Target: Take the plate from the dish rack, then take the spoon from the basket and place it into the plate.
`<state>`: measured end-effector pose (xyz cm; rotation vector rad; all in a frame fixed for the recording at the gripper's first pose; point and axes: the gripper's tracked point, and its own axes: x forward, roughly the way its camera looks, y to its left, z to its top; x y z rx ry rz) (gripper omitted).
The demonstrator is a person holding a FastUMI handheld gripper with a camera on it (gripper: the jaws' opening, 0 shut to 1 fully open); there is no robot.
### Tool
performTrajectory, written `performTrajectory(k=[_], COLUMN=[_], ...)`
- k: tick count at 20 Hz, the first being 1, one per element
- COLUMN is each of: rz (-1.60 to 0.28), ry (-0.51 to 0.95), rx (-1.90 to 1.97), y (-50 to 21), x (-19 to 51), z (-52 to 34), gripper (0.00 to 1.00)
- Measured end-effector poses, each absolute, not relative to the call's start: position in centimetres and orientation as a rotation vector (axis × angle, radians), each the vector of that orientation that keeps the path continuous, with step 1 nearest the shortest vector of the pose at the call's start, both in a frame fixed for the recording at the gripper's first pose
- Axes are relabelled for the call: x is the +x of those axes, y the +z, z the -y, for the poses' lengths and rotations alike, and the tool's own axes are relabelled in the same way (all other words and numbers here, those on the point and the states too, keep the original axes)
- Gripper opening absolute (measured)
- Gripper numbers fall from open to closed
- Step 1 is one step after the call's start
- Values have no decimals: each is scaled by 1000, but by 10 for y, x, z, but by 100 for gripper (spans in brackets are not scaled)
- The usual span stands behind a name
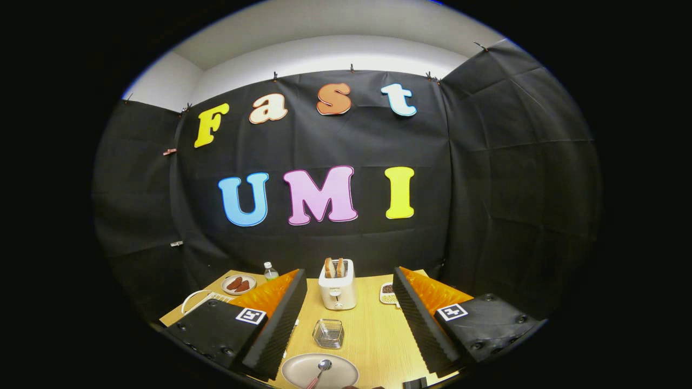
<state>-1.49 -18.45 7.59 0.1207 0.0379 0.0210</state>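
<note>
Gripper view. Nearest the camera we find the plate (319, 371) lying flat on the wooden table (373, 335), low between the two fingers, with the spoon (321, 370) resting in it: bowl toward the middle of the plate, handle running back toward us. We judge the plate was set close in front so that the spoon could be lowered into it without a long reach.

The gripper (351, 324) stands with its fingers spread wide and nothing between them. They sit raised above the tabletop and touch neither plate nor spoon. We read this as a tool that has let go of its load.

Just beyond the plate stands a small wire basket (328, 333), upright and, as far as we can see, empty. Its closeness to the plate fits a short carry from one to the other.

Farther back, near the cloth wall, a toaster (337, 286) holds two slices upright in its slots. To its left, past the left finger, are a small dish of brown food (238, 283), a bottle (270, 270) and the white rim of what may be the dish rack (201, 300); the finger hides most of it, so we cannot confirm. A small tray (387, 293) shows beside the right finger.

On this evidence we judge both steps done.
</note>
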Motion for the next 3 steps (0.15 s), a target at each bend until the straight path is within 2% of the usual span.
performTrajectory(k=[3], rz=[-47], ry=[26], rx=[140], y=[71], x=[-12], z=[189], gripper=[98])
